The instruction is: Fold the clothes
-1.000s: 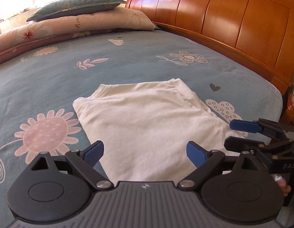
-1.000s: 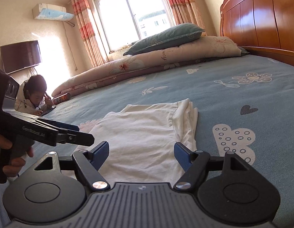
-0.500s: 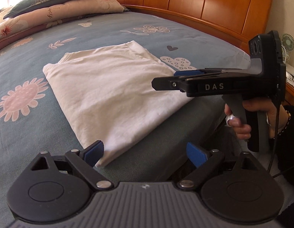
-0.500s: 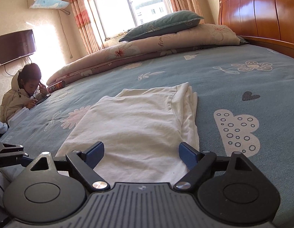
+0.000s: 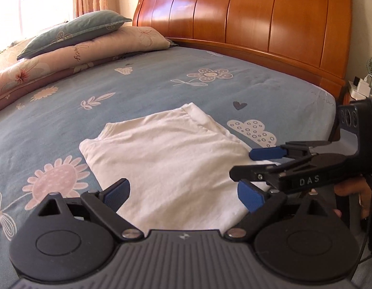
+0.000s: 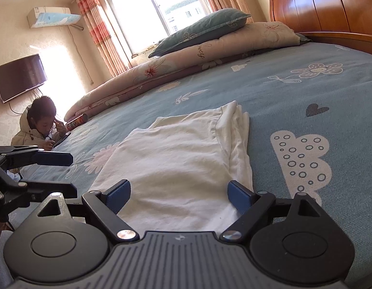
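Observation:
A white shirt (image 5: 166,159) lies folded into a rectangle on the blue flowered bed sheet (image 5: 137,96), its layered edge (image 6: 236,139) on the right. My left gripper (image 5: 183,193) hovers over the shirt's near edge, its jaws opening, with nothing pinched between the blue pads. My right gripper (image 6: 178,192) stands open over the same near edge, its right pad by the shirt's near right corner. In the left wrist view the right gripper (image 5: 255,163) reaches in from the right, open. The left gripper (image 6: 63,173) shows at the left of the right wrist view.
The wooden headboard (image 5: 258,24) runs along the right side of the bed. Pillows and a rolled quilt (image 5: 77,48) lie at the far end. A person (image 6: 39,125) sits beyond the far left edge beside a can (image 6: 76,121). A bedside stand (image 5: 361,89) holds chargers.
The left gripper swung from the bed's edge back over the shirt's near edge, and its jaws widened a little. The right gripper's jaws widened too. The shirt has not moved.

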A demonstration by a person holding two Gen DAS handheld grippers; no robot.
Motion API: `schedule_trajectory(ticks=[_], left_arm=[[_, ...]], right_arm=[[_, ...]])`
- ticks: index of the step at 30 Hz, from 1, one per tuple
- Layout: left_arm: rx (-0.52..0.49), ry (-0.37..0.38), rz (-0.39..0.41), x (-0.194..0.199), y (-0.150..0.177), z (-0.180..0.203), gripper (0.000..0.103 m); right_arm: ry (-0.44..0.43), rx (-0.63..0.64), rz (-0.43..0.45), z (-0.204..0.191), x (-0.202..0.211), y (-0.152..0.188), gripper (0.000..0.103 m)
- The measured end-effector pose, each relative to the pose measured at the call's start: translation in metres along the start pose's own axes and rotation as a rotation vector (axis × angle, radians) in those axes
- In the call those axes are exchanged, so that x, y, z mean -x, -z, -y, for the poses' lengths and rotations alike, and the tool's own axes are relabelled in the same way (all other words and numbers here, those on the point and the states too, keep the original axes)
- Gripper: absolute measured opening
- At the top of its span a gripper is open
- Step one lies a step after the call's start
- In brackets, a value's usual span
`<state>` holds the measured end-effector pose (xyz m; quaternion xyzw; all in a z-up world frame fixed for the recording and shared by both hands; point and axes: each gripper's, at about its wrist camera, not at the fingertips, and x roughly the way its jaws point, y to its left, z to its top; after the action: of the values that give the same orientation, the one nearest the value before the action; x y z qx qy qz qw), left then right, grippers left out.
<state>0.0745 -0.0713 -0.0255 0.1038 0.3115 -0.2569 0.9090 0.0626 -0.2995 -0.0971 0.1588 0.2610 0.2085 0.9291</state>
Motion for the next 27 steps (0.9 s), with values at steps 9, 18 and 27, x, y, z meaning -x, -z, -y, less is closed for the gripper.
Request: schedule_trajectory(ticks=[9, 18, 27], left_arm=[[0.053, -0.018, -0.042, -0.060, -0.024, -0.010, 0.099], [0.195, -0.006, -0.131, -0.103, -0.017, -0.031, 0.102], [0.249, 0.024, -0.099, -0.102, -0.011, -0.037, 0.102]], right_arm=[[-0.006, -0.002, -0.009, 0.000, 0.000, 0.000, 0.092], [-0.013, 0.014, -0.022, -0.002, 0.000, 0.001, 0.096], [-0.022, 0.011, -0.027, -0.002, -0.002, 0.001, 0.099]])
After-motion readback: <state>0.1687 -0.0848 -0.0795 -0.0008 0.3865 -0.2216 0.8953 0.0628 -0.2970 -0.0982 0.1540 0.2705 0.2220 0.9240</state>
